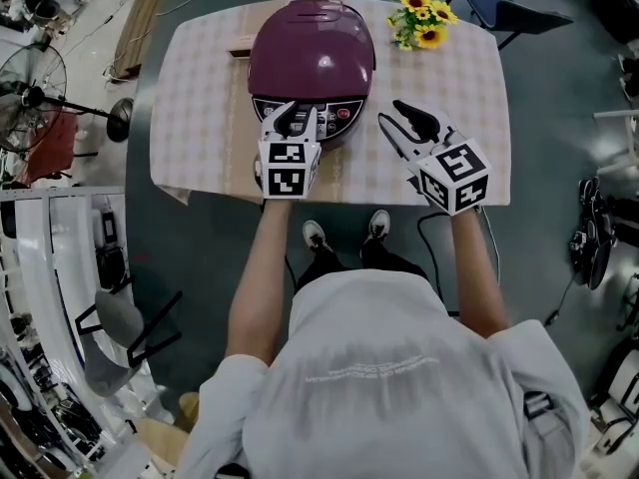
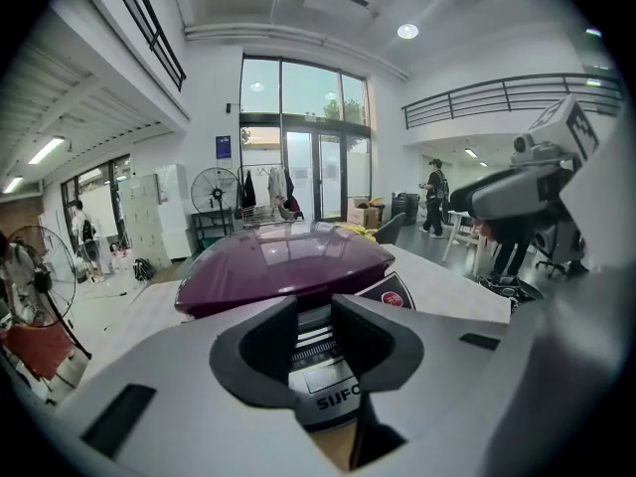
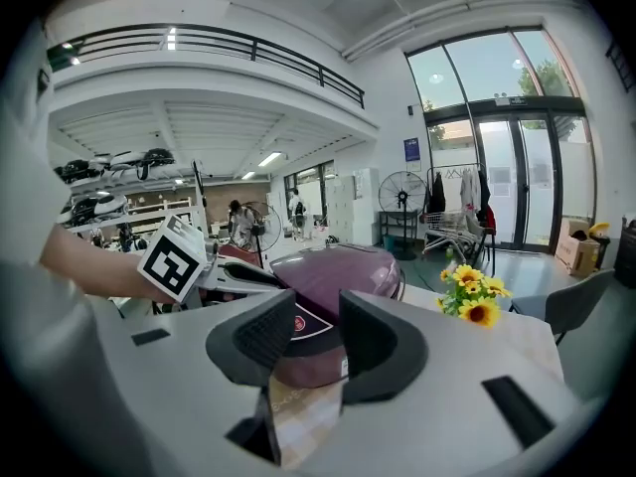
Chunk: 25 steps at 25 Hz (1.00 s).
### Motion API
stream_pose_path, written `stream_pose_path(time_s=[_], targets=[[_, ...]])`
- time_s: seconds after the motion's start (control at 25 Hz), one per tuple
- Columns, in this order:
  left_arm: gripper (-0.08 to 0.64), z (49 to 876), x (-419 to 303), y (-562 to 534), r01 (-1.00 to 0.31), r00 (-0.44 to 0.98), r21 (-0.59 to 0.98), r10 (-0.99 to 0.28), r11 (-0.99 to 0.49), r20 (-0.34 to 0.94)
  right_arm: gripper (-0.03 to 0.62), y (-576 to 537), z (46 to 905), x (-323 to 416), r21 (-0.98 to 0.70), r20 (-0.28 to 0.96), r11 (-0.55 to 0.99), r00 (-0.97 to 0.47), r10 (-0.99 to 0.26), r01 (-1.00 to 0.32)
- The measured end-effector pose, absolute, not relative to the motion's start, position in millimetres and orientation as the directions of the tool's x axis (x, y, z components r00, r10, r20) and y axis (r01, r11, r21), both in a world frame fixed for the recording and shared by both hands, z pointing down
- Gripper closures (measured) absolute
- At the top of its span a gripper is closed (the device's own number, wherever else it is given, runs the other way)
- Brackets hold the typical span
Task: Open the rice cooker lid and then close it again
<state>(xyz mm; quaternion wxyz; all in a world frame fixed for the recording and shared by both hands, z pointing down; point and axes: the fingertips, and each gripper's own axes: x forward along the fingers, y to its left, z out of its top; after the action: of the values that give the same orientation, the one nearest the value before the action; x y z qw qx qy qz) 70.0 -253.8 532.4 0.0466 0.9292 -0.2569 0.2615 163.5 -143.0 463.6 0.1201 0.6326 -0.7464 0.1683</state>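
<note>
Rice cooker (image 1: pixel 312 63), the only one, sits lid-closed on the bench (image 1: pixel 205 118). Of two grippers, the left hand-held gripper (image 1: pixel 300 118) is nearer, at the cooker's front, jaws partly apart before its silver lid release (image 2: pixel 316 344), apparently unclamped. The right hand-held gripper (image 1: pixel 397 120) hovers beside the cooker's front-right, jaws apart, empty.

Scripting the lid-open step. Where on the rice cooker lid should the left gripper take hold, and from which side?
The ribbed silver latch at the front edge of the lid, above the control panel, approached from the person's side. The lid is a smooth, wide dome, probably too broad for the fingers. The left gripper lines up with the latch.
</note>
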Motion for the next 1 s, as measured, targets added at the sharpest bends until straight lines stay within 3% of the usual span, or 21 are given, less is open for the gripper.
stream_pose_path(time_s=[1.0], targets=[[0.453,533.8,71.0,-256.9,-0.390,0.772,0.073,-0.283,-0.918,0.569,0.440,-145.6,448.3,178.6,-0.080,0.356,0.078,-0.102,-0.929,-0.994]])
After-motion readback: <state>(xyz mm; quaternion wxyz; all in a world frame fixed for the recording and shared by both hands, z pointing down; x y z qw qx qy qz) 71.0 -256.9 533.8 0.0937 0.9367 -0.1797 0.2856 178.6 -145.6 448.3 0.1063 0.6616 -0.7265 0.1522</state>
